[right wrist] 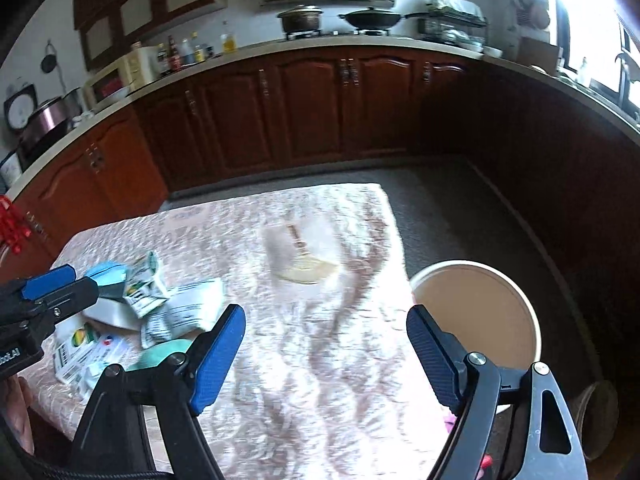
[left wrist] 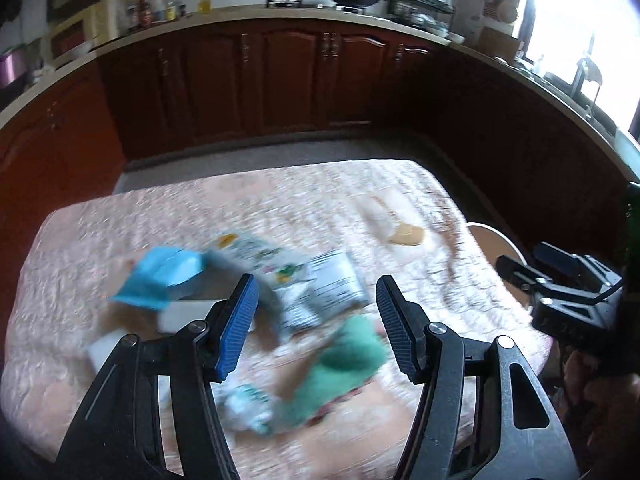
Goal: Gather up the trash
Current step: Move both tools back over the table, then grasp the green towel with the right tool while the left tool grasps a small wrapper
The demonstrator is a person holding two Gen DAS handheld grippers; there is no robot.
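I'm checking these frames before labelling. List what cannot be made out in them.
- Wrappers, left wrist view: motion blur smears the print, so it is unreadable.
- Green item, left wrist view: blurred, and what it is cannot be told.
- Pale object on the table, right wrist view: blurred, identity unclear.
- Bin, right wrist view: the right gripper's fingers cover its near rim; contents unseen.

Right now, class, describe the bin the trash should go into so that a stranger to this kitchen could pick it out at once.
Start at the table with the pale pink patterned cloth, in front of the dark wooden cabinets. Just past its right-hand edge, down on the grey floor, stands a round bin with a white rim and a plain tan inside. It is the only open round container by the table; the wrappers lie in a heap on the cloth's opposite side.
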